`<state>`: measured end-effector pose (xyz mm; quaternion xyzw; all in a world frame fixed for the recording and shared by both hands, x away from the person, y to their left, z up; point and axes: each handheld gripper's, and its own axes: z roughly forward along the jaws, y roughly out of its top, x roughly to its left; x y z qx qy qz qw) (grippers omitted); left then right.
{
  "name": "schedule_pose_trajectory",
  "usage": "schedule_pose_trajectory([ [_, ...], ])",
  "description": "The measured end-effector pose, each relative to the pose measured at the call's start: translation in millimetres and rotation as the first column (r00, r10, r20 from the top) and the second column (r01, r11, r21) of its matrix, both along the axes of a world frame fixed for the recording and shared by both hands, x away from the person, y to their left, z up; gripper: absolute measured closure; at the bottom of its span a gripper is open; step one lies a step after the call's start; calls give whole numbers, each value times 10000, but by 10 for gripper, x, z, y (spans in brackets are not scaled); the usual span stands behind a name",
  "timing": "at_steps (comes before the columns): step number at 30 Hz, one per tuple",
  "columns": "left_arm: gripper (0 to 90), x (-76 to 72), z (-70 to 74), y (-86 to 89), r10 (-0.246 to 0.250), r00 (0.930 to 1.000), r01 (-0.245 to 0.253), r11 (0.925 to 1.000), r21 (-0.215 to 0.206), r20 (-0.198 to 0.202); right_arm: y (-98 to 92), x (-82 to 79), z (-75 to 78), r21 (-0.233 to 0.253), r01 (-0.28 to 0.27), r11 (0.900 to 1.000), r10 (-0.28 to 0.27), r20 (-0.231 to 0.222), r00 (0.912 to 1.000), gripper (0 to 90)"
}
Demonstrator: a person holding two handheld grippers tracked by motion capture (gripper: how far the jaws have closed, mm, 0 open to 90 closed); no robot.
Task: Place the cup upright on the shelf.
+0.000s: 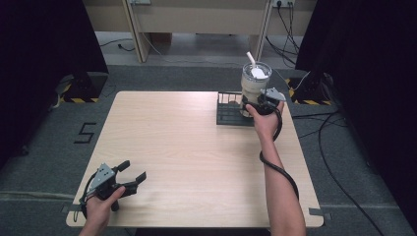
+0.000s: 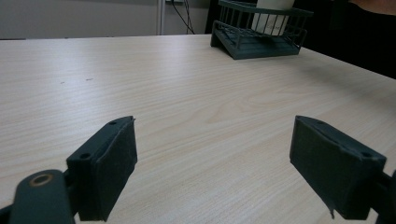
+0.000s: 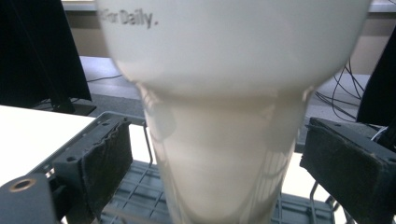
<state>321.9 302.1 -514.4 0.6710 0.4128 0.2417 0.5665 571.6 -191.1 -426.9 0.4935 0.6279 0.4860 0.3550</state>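
From the high view, the right gripper (image 1: 259,103) is at about one o'clock on the wooden table (image 1: 196,157), at a tall cream tumbler (image 1: 253,83) that stands in a dark wire rack (image 1: 231,114). The tumbler has a lid and a white straw (image 1: 251,59). The left gripper (image 1: 129,178) rests at about seven o'clock, well apart, probably only waiting.

In the left gripper view, its jaws stand wide open and hold nothing; below them is pale wood with fine grain. The rack (image 2: 261,32) is at one o'clock, made of thin bars.

In the right gripper view, the smooth, glossy tumbler (image 3: 224,116) narrows toward its base between the rough padded jaws. Both jaws stand open with gaps at each side, so I judge it is not gripped, only lined up at the narrow part.
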Motion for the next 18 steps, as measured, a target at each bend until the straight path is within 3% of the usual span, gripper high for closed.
schedule_pose_trajectory([
  [18,144,-9,4,-7,-31,10000,31,10000,32,21,-70,-427,67,133,-340,9993,341,-57,9994,144],
])
